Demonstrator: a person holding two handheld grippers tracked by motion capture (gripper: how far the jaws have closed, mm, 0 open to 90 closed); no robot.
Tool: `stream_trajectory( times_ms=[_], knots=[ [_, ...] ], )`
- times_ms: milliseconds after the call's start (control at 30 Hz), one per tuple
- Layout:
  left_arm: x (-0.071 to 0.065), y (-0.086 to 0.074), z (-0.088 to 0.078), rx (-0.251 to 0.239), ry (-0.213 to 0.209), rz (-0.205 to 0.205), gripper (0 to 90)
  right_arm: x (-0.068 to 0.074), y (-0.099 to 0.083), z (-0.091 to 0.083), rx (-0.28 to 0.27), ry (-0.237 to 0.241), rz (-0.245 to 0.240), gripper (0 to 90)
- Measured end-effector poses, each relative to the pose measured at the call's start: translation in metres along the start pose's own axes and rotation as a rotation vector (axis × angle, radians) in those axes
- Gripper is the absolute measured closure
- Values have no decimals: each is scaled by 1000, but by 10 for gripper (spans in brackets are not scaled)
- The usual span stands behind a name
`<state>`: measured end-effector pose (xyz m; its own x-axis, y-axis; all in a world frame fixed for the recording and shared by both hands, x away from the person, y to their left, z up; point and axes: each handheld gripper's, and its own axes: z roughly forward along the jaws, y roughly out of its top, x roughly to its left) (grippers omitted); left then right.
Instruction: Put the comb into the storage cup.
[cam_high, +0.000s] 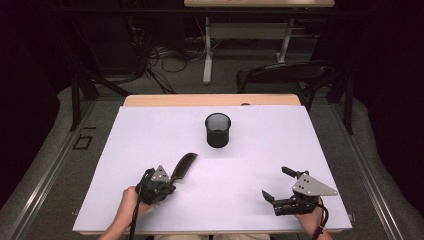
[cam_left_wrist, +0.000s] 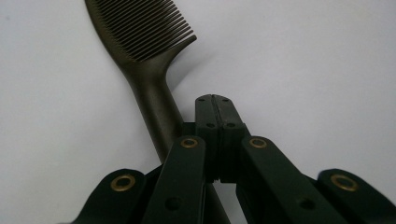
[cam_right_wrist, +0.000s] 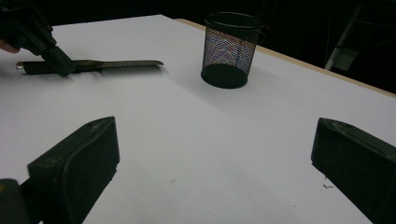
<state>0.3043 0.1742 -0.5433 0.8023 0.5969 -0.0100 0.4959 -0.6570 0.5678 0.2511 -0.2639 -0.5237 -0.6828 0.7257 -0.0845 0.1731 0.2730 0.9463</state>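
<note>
So the table (cam_high: 150, 200) is covered by a big white sheet, with a strip of bare wood showing along the far edge. Tons of open space on it: the whole middle is free, and so are the far left and far right corners.

Count is easy: one comb, one mesh cup, two grippers.

The black wire-mesh pencil cup (cam_high: 218, 130) stands upright a bit past centre toward the far edge, well apart from everything else. In the right gripper view its mesh (cam_right_wrist: 230, 49) is see-through and I can't see anything sitting in it.

The dark comb (cam_high: 183, 166) lies flat on the sheet at the near left, teeth end pointing toward the cup. The left gripper (cam_high: 159, 186) sits right over the handle end. In the left gripper view its jaws are pressed together, tip to tip, and the comb's handle (cam_left_wrist: 156, 109) runs past just to their left and under the linkage, so they aren't pinching it as far as I can tell.

The right gripper (cam_high: 277, 184) is near the front right edge, jaws spread wide apart with nothing between them, just bare sheet.

No brand or writing I can read anywhere.
</note>
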Motion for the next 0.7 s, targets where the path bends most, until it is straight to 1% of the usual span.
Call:
stream_trajectory(
  times_ms=[167, 400, 700],
  knots=[
    [0, 0, -1, -1, 7, 3, 900, 0, 0, 0, 0, -2, 0, 7],
    [0, 0, -3, 13, 6, 17, 900, 0, 0, 0, 1, -2, -1, 7],
    [2, -1, -6, 23, 12, 14, 900, 0, 0, 0, 0, -3, 0, 7]
  ],
)
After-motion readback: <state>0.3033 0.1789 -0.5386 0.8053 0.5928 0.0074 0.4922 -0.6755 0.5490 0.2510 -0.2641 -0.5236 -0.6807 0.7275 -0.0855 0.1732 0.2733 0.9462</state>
